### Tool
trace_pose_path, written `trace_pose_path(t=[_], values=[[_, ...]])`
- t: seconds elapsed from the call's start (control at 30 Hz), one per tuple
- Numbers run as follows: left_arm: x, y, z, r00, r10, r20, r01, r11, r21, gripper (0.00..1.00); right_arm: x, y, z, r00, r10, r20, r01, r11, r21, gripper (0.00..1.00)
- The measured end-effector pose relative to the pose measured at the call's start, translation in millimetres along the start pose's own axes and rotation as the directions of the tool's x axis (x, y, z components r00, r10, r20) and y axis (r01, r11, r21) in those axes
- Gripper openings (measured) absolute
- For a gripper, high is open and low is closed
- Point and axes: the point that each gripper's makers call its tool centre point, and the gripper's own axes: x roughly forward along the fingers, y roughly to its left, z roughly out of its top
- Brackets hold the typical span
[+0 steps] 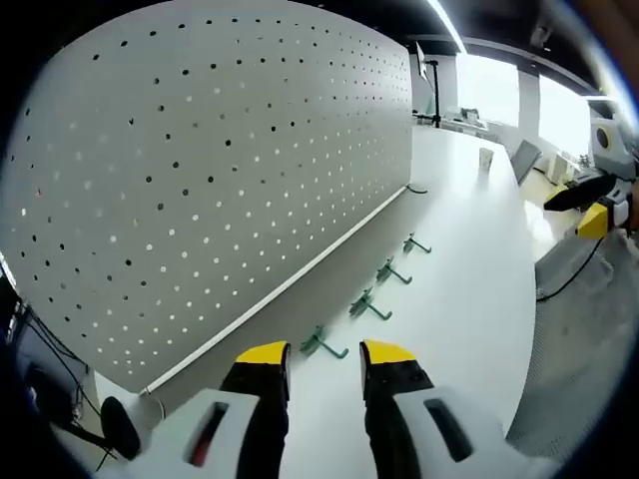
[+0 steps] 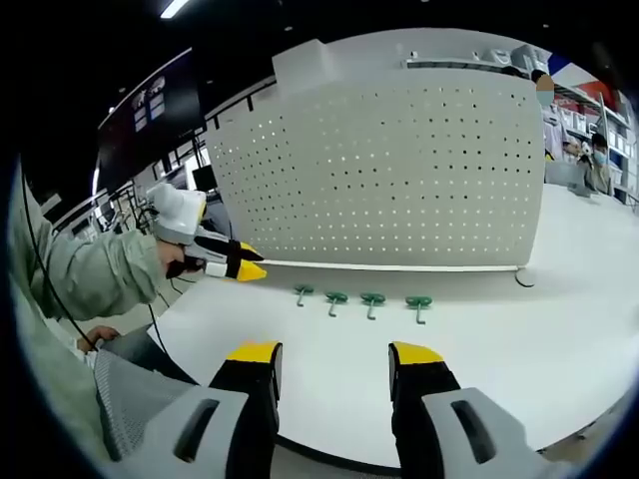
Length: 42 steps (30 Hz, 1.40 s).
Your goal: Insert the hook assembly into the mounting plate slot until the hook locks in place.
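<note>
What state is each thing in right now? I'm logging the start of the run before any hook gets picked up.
Left gripper: open, empty, just short of the nearest hook.
Right gripper: open, empty, back from the hooks.
Four green hooks: lying loose in a row on the table, none inserted.
Pegboard: upright on the table, holes bare.
White table: carries the hooks and the pegboard.
</note>
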Motion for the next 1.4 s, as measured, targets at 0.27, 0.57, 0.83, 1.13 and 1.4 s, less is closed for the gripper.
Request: trace_pose_path(t=[0.27, 0.57, 0.83, 1.13, 1.4], values=[[21, 9.8, -8.7, 0.999, -0.007, -0.036, 0.011, 0.994, 0.11, 0.29, -1, -1, -2.4, 1.0, -0.014, -0.008, 0.014, 1.0, 0.004, 0.42], [52, 20.9, -30.1, 0.995, -0.072, -0.074, 0.089, 0.964, 0.251, 0.28, -5, -2, -5.3, 0.999, -0.036, -0.014, 0.036, 0.999, 0.017, 0.41], [64, 25.8, -30.9, 0.994, -0.092, -0.066, 0.105, 0.964, 0.244, 0.26, -8, -8, -9.7, 0.998, -0.066, -0.021, 0.067, 0.997, 0.041, 0.41], [76, 22.2, -39.0, 0.987, -0.128, -0.092, 0.149, 0.951, 0.272, 0.22, -9, -10, -8.8, 0.996, -0.086, -0.023, 0.087, 0.995, 0.047, 0.41], [83, 21.6, -48.9, 0.979, -0.16, -0.124, 0.189, 0.943, 0.274, 0.18, -15, -13, -8.0, 0.994, -0.111, -0.016, 0.112, 0.991, 0.067, 0.41]])
